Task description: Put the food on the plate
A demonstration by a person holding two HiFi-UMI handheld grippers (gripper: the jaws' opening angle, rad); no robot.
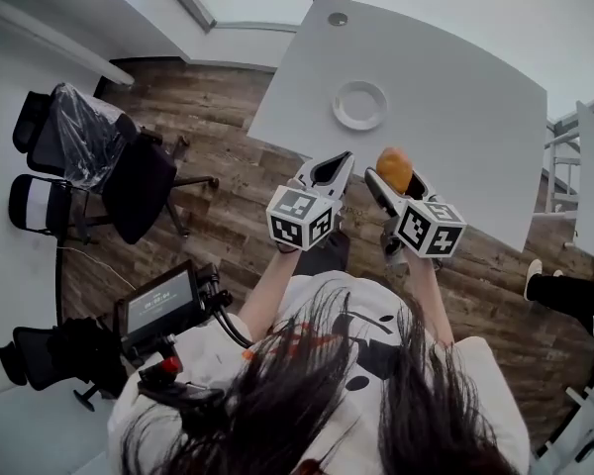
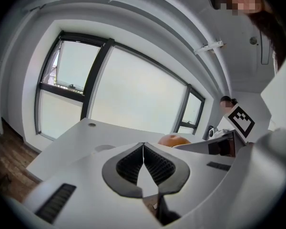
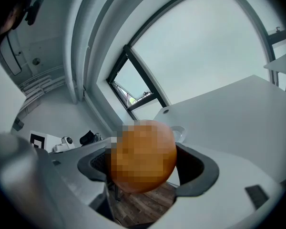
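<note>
Table [image 1: 455,77]: white, large, with a bare top; its right part is cut off by the head view's edge.

Floor [image 1: 228,216]: wood planks, showing left of the table and below its near edge.

Chairs [image 1: 89,156]: black office chairs well to the left. One is under clear plastic, and details are hard to make out.

Left gripper [image 1: 339,164] [image 2: 143,145]: held beside the right one, over the table's near edge. Its jaws are pressed together at the tips with nothing between them. Its marker cube [image 1: 300,216] faces the head camera.

Right gripper [image 1: 396,162] [image 3: 143,151]: jaws clamped on the food, one pad on either side. Much of the pads is hidden behind the load.

Plate [image 1: 360,105]: white, round, lying flat on the table beyond both grippers and apart from them. In the right gripper view only its edge [image 3: 180,133] shows past the food.

Food [image 1: 394,169] [image 3: 143,155]: round and orange, held in the air above the table's near edge, not on the plate. Its surface is too blurred in the right gripper view to identify further. In the left gripper view only its top [image 2: 174,140] shows.
</note>
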